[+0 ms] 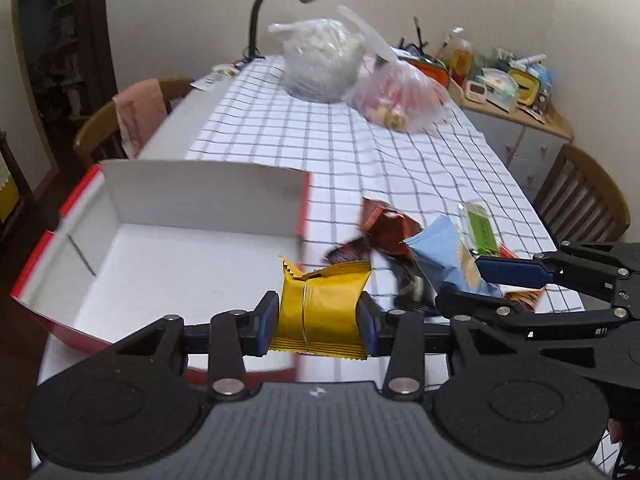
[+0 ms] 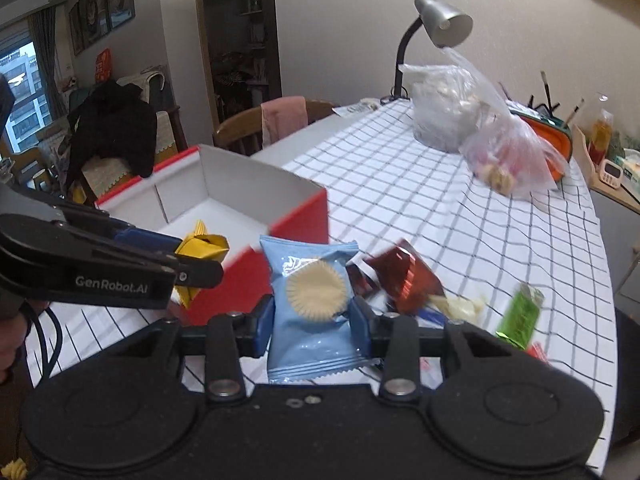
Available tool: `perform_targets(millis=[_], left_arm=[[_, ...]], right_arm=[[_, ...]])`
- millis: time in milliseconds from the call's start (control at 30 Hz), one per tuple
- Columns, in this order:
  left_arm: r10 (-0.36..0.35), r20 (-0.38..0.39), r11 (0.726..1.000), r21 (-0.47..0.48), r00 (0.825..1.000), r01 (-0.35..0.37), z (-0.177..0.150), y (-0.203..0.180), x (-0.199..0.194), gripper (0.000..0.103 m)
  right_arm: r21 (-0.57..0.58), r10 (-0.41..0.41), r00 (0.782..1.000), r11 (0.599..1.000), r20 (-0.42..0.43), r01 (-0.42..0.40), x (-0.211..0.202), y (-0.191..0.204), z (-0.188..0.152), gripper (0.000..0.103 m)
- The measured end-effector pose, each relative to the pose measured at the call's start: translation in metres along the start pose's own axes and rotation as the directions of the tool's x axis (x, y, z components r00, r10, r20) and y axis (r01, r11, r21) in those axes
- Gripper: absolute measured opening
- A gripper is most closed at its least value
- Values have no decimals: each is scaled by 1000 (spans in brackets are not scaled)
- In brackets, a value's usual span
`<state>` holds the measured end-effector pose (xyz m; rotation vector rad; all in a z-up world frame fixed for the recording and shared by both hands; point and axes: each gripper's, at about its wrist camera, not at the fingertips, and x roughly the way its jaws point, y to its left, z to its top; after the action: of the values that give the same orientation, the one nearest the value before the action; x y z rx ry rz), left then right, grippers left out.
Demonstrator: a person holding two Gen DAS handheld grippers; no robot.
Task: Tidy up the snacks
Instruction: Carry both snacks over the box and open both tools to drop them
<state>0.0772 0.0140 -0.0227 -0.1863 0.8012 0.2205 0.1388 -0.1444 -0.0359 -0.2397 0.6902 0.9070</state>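
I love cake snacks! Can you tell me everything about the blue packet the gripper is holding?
The light blue snack packet is a shiny plastic wrapper with crimped, zigzag ends and a picture of a pale, frilly-edged round cake on its front. It looks sealed and a bit puffy. It stands upright, pinched at both sides by the right gripper, lifted above the checked tablecloth, beside the red box.

Desk lamp point(image 2: 436, 24), pink cloth point(image 2: 285, 122) on chair point(image 2: 240, 132), perhaps a towel.

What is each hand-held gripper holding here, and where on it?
The left hand-held gripper pinches the yellow snack packet across its side edges, mid-height. The right hand-held gripper pinches the light blue snack packet the same way.
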Motion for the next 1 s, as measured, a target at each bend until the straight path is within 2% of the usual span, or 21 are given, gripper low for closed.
perform_targets(millis=[167, 400, 733, 833, 1000], left_arm=[[30, 19, 1000, 3, 999, -30, 7, 40, -3, 41], [66, 3, 998, -1, 998, -66, 19, 99, 5, 41], [123, -103, 992, 32, 987, -120, 34, 163, 49, 41], [127, -156, 992, 41, 980, -122, 35, 174, 70, 41], [139, -212, 989, 86, 967, -123, 30, 176, 94, 41]], right_arm=[[-1, -6, 1000, 1000, -7, 6, 22, 33, 21, 39], [28, -6, 999, 1000, -53, 8, 68, 67, 46, 39], [-35, -39, 985, 999, -167, 34, 140, 109, 58, 39], [-49, -72, 975, 997, -209, 63, 158, 115, 56, 39], [-51, -76, 960, 997, -269, 64, 177, 117, 52, 39]])
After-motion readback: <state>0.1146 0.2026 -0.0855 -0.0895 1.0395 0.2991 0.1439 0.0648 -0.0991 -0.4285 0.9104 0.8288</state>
